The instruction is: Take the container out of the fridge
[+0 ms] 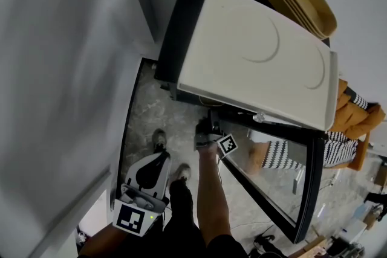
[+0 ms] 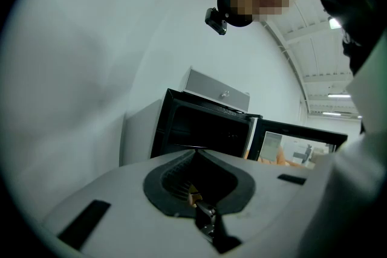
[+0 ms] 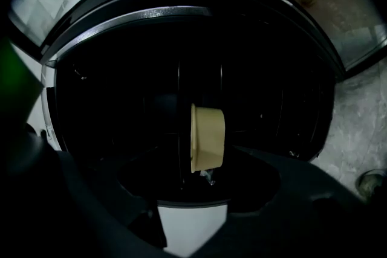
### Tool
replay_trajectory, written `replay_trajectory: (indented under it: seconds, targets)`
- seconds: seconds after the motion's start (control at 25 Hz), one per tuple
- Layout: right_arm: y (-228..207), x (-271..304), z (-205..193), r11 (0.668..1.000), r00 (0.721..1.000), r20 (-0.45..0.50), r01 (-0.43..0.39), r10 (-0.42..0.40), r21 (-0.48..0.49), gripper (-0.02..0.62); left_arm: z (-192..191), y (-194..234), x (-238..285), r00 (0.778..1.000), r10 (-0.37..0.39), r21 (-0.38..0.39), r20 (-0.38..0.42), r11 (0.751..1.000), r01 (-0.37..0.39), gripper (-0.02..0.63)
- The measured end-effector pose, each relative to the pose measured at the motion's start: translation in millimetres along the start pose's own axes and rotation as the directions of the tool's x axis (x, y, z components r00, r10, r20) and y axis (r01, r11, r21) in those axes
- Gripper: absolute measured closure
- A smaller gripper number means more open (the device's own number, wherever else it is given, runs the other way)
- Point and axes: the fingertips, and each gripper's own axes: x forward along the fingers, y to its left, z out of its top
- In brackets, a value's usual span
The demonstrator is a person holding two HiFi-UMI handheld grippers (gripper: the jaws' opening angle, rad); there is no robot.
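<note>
A small beige container (image 3: pixel 207 138) sits on a wire shelf inside the dark, open black fridge (image 1: pixel 179 15); the right gripper view is rolled, so it appears on its side. My right gripper (image 3: pixel 199 183) faces the fridge opening with its dark jaws spread wide. The container lies beyond them, untouched. In the head view the right gripper (image 1: pixel 208 132) is held low before the fridge front. My left gripper (image 1: pixel 161 158) hangs lower left, away from the fridge (image 2: pixel 202 125), jaws together and empty (image 2: pixel 196 152).
The fridge's glass door (image 1: pixel 310 184) stands swung open to the right. A white tray (image 1: pixel 260 57) and stacked wooden bowls (image 1: pixel 302 0) rest on top of the fridge. An orange and striped bundle (image 1: pixel 357 121) lies behind the door. A grey wall runs along the left.
</note>
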Motion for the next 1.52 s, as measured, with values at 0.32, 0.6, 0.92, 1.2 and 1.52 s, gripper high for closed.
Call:
replay_trajectory:
  seconds: [0.32, 0.6, 0.92, 1.2, 1.52]
  targets:
    - [-4.5, 18.1, 3.7, 1.000, 1.000, 0.010, -0.022, 0.022, 0.022, 0.313, -4.3, 1.9, -1.7, 1.000, 0.009, -0.006, -0.005, 1.000, -0.009, 0.598]
    - [-10.8, 28.6, 3.7, 0.999, 0.999, 0.015, -0.041, 0.040, 0.030, 0.311, -9.3, 6.1, -1.3, 1.000, 0.010, 0.005, -0.018, 1.000, -0.010, 0.598]
    - [-12.0, 36.0, 6.8, 0.996, 0.997, 0.029, -0.075, 0.073, 0.047, 0.316, -10.7, 11.1, -1.1, 1.000, 0.015, -0.001, -0.023, 1.000, -0.015, 0.598]
    - [-11.0, 35.9, 12.4, 0.997, 0.997, 0.038, -0.072, 0.071, 0.037, 0.388, -15.5, 13.0, -1.3, 0.999, 0.017, -0.011, -0.030, 1.000, -0.017, 0.598]
    - [-10.6, 35.6, 13.2, 0.996, 0.996, 0.044, -0.074, 0.072, 0.041, 0.391, -15.8, 14.7, -1.8, 0.999, 0.016, -0.012, -0.030, 1.000, -0.016, 0.598]
